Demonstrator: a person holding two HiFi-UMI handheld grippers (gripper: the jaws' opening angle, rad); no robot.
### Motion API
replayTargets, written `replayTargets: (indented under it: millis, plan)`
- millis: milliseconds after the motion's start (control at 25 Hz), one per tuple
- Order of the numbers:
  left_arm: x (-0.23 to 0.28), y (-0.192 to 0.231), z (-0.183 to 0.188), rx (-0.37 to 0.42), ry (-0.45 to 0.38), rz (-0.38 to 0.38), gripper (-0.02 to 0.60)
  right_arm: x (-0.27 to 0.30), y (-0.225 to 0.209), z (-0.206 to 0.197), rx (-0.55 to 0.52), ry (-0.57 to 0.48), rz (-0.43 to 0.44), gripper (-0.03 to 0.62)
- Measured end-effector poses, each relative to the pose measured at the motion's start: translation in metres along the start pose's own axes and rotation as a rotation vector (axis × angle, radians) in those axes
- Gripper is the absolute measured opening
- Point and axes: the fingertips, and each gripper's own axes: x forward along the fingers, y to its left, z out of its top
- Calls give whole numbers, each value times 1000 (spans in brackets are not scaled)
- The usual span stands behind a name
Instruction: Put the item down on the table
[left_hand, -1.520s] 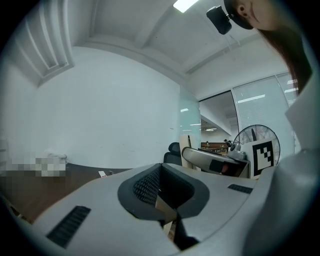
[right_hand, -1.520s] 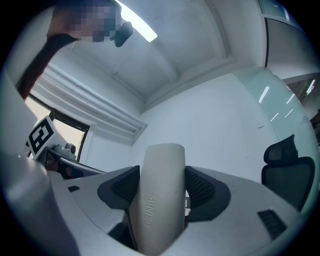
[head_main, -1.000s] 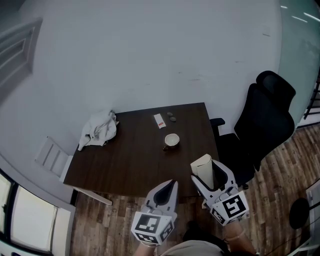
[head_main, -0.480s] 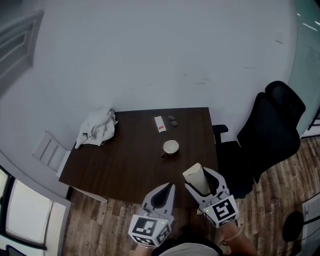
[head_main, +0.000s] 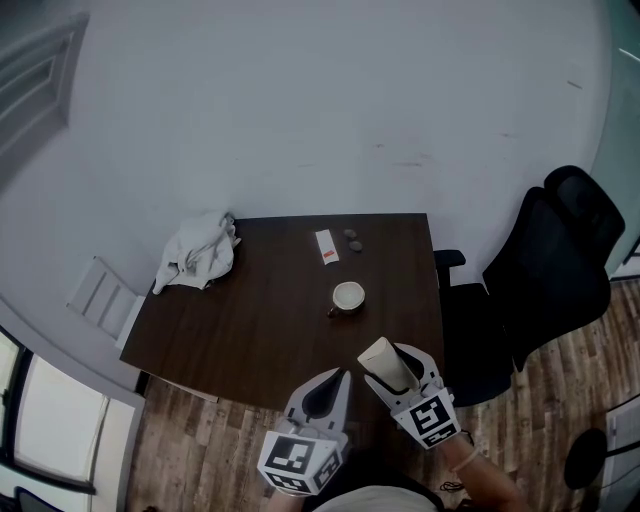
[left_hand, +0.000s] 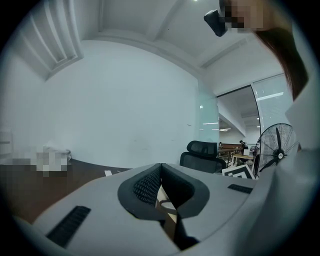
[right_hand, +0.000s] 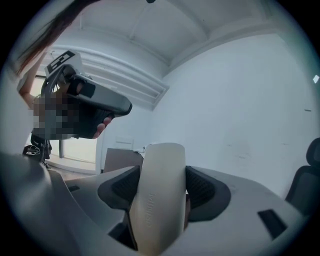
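I see white cloth (head_main: 197, 252) far left | cup (head_main: 347, 296) centre | packet (head_main: 326, 246) behind it | black office chair (head_main: 560, 270) right | small dark bits (head_main: 353, 240), maybe coins

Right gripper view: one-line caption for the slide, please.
Right gripper shut on a cream item, its dark fingers pressing both sides, white wall behind.

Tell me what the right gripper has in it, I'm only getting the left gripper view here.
Observer: The right gripper is shut on a beige cup, with a pad on each side.
Operator: Is it over the table?
Observer: In the head view it shows over the near edge of the dark table, towards the right.
Operator: Anything close by there?
Observer: A mug stands just beyond the cup, apart from it.
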Motion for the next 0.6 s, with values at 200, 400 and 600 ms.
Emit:
replayTargets:
  millis: [200,400,600]
  plan:
    - [13,22,2,5,8,-8,18,29,2,-23,-5,66,26,291]
    - [25,47,8,3,15,-16,18,59,3,-45,-42,128,50,291]
    - [38,73,12,8,15,-33,18,86,4,-67,-52,195,76,291]
